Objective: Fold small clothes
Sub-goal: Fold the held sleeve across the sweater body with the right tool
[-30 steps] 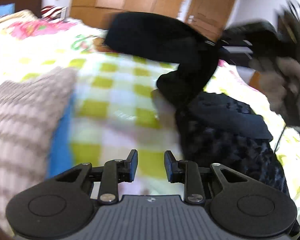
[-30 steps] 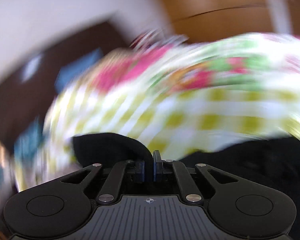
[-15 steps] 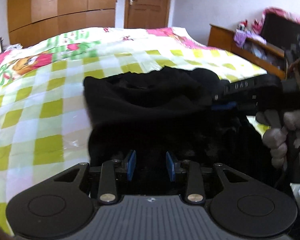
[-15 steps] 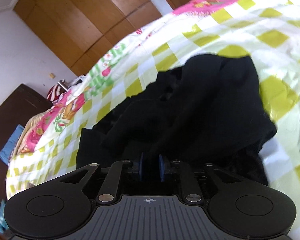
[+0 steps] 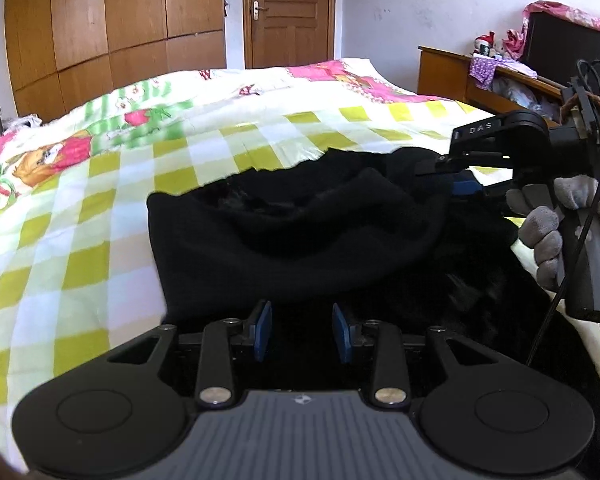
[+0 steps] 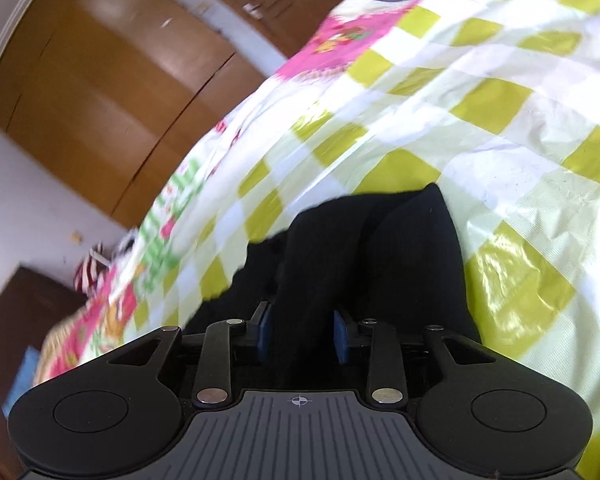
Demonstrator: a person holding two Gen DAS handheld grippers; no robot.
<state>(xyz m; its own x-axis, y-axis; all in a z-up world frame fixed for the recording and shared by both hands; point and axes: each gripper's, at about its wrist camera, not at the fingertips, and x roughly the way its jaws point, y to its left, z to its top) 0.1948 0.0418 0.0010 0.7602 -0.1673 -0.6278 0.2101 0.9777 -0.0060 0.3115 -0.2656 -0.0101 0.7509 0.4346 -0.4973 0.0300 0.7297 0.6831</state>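
I see one black garment (image 5: 296,236), soft knit, crumpled w/ folds, lying on the bed; far edge bunched up. In the right wrist view, a fold (image 6: 364,248) rises.

Left black two-finger gripper (image 5: 302,332): blue-padded jaws apart. Right black two-finger gripper (image 6: 300,334): jaws apart, held by a grey-gloved hand (image 5: 560,232).

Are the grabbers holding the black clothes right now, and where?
Neither holds it. The left gripper and right gripper both have open jaws over the black garment lying on the bed.
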